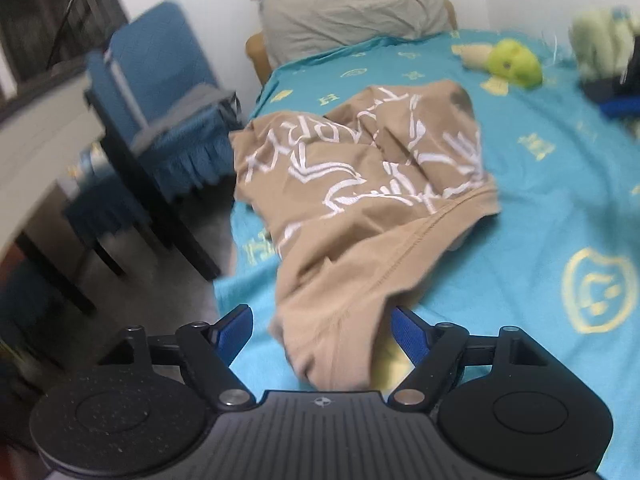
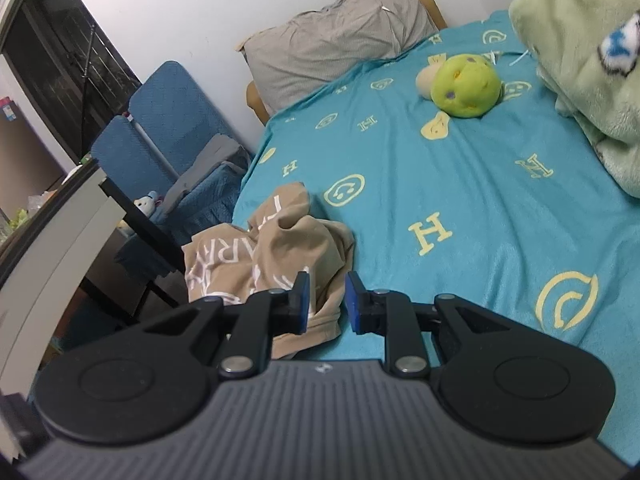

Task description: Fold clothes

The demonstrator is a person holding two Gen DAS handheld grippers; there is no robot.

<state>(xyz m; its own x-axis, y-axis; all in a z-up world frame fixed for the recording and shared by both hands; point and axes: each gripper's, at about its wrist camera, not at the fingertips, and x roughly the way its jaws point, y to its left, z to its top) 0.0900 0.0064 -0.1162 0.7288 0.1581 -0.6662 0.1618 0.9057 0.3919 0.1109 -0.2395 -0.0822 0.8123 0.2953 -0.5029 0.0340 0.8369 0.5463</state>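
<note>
Left gripper [image 1: 320, 330] spread wide around crumpled tan shirt [image 1: 360, 184] on the teal bedsheet [image 1: 540, 208]; right gripper [image 2: 327, 300] narrowly parted, gripping nothing, just beside it

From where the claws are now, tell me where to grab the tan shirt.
Take the tan shirt by its stitched hem edge, probably the firmest free edge of the crumpled heap. Come in low from the near side with the left claw, whose open jaws already straddle the cloth.
</note>
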